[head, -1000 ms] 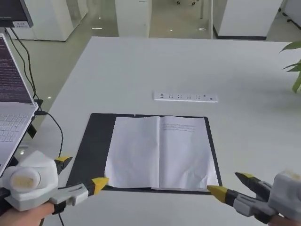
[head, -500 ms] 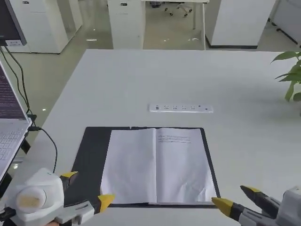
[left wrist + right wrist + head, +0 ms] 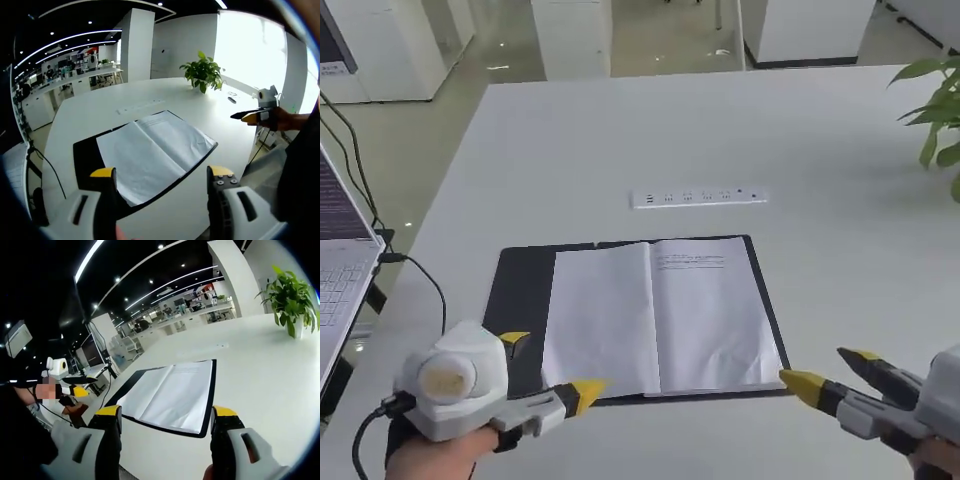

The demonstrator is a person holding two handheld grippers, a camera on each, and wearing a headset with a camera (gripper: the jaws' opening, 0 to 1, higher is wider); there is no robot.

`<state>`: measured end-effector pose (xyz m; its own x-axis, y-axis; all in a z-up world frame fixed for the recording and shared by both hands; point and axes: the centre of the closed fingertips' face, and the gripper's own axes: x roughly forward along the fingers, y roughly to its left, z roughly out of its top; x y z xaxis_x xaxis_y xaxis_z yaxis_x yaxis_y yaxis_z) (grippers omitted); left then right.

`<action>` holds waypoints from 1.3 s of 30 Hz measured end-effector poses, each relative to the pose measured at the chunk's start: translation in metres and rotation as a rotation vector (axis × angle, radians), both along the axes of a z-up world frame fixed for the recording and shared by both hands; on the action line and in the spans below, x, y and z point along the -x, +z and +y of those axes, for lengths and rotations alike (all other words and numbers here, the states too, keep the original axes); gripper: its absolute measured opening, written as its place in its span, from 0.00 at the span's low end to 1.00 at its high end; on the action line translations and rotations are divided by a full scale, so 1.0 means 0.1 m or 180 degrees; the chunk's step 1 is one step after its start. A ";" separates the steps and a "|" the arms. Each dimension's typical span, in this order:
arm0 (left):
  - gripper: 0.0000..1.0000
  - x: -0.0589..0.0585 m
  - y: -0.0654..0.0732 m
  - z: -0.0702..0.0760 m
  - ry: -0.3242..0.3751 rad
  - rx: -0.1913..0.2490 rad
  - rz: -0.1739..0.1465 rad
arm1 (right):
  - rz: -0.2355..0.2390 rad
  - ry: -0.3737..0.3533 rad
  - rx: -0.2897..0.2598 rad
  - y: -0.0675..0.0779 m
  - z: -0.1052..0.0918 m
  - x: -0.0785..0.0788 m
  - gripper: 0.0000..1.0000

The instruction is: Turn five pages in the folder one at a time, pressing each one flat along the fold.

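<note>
Folder [image 3: 650, 315] lies open near the surface's [image 3: 620, 130] front edge; your left hand-held gripper [image 3: 550, 363] and right hand-held gripper [image 3: 829, 368] hover wide, empty.

White table [image 3: 570, 140] in front of me: open black folder [image 3: 640, 315] lies flat nr my edge, white pwr strip [image 3: 698, 197] just beyond, not touching; potted plant [image 3: 202, 75] far right.

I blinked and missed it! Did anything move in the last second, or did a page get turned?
The left gripper slid a little to the right along the folder's near edge, and one tip is now at the bottom of the left page. It took hold of nothing. The right gripper stayed open by the near right corner. No page turned, and the folder and power strip stayed put.
</note>
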<state>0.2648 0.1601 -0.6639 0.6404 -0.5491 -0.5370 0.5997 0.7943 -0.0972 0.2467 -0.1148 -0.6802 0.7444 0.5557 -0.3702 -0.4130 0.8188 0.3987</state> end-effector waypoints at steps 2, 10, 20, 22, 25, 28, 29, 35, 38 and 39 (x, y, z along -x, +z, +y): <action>0.73 -0.04 -0.01 -0.12 -0.0103 -0.0053 -0.0043 | 0.0015 0.0011 0.0009 -0.02 0.01 0.02 0.72; 0.72 -0.21 -0.03 -0.48 -0.0401 -0.0134 -0.0073 | 0.0054 0.0042 0.0061 -0.06 0.03 0.06 0.71; 0.70 -0.49 -0.15 -1.08 -0.0855 -0.0339 -0.0127 | 0.0053 0.0049 0.0068 -0.05 0.01 0.03 0.71; 0.70 -0.55 -0.19 -1.21 -0.0955 -0.0389 -0.0146 | 0.0076 0.0081 0.0081 -0.07 0.04 0.05 0.71; 0.70 -0.61 -0.27 -1.40 -0.1089 -0.0494 -0.0143 | 0.0112 0.0111 0.0098 -0.10 0.06 0.08 0.71; 0.69 -0.66 -0.34 -1.59 -0.1216 -0.0551 -0.0152 | 0.0137 0.0127 0.0114 -0.14 0.05 0.10 0.71; 0.69 -0.67 -0.37 -1.63 -0.1252 -0.0571 -0.0142 | 0.0147 0.0120 0.0100 -0.14 0.05 0.11 0.71; 0.69 -0.66 -0.62 -1.93 -0.1545 -0.0852 -0.0133 | 0.0193 0.0091 0.0088 -0.18 -0.02 0.15 0.71; 0.69 -0.63 -0.75 -2.08 -0.1709 -0.1015 -0.0126 | 0.0216 0.0068 0.0070 -0.21 -0.05 0.16 0.70; 0.69 -0.62 -0.78 -2.11 -0.1743 -0.1048 -0.0120 | 0.0218 0.0066 0.0069 -0.21 -0.05 0.16 0.70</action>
